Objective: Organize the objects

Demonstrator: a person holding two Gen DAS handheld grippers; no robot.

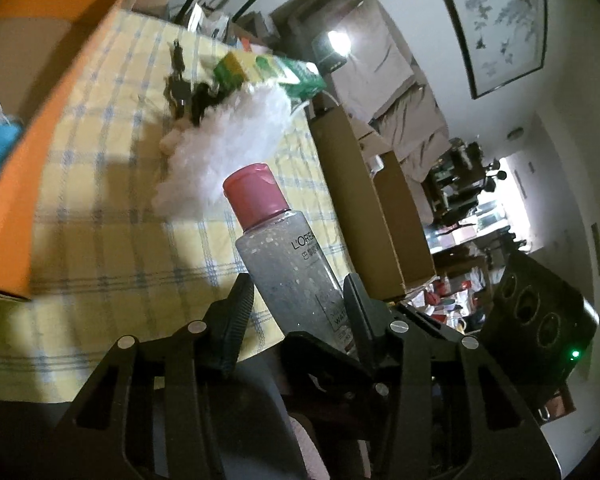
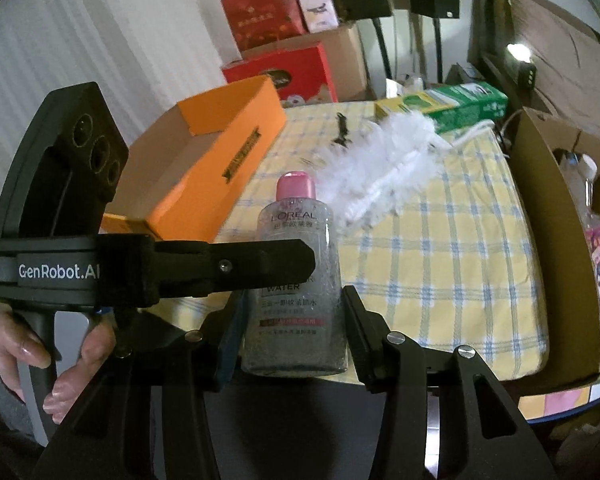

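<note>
A clear L'Oreal bottle (image 1: 296,268) with a pink cap stands between the fingers of my left gripper (image 1: 300,300), which is shut on its lower body. It also shows in the right wrist view (image 2: 296,280), where the left gripper (image 2: 276,264) reaches in from the left and clamps it. My right gripper (image 2: 292,320) is open, its fingers either side of the bottle's lower half, with a gap on the right side. A white fluffy duster (image 2: 384,164) lies on the yellow checked cloth (image 2: 440,248) behind the bottle; it also shows in the left wrist view (image 1: 228,148).
An orange open box (image 2: 220,156) sits at the left of the cloth. A brown cardboard box (image 2: 556,216) with bottles stands at the right. A green and yellow carton (image 2: 444,106) and a bunch of keys (image 1: 180,88) lie at the far end. Red boxes (image 2: 284,68) are stacked behind.
</note>
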